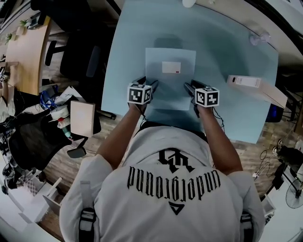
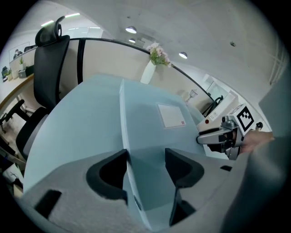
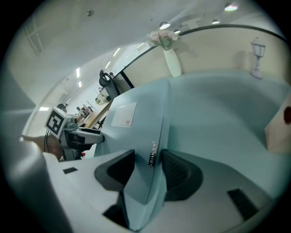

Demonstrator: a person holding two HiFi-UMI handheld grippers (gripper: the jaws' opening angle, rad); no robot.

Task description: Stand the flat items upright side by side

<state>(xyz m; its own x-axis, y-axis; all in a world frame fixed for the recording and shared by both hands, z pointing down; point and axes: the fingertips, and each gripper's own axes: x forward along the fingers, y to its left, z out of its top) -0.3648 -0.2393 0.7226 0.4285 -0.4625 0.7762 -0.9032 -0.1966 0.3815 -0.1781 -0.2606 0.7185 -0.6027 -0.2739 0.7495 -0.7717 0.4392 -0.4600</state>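
Smooth, thin, rectangular pale-blue folder (image 1: 170,90) faces up, long axis 6-to-12 o'clock; left tongs (image 1: 152,85) and right tongs (image 1: 188,87) clamp its side edges.

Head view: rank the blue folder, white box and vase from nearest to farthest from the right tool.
1. The blue folder, gripped by the right tool at its right edge.
2. The white box, off to the right on the table.
3. The vase, at the table's far edge.
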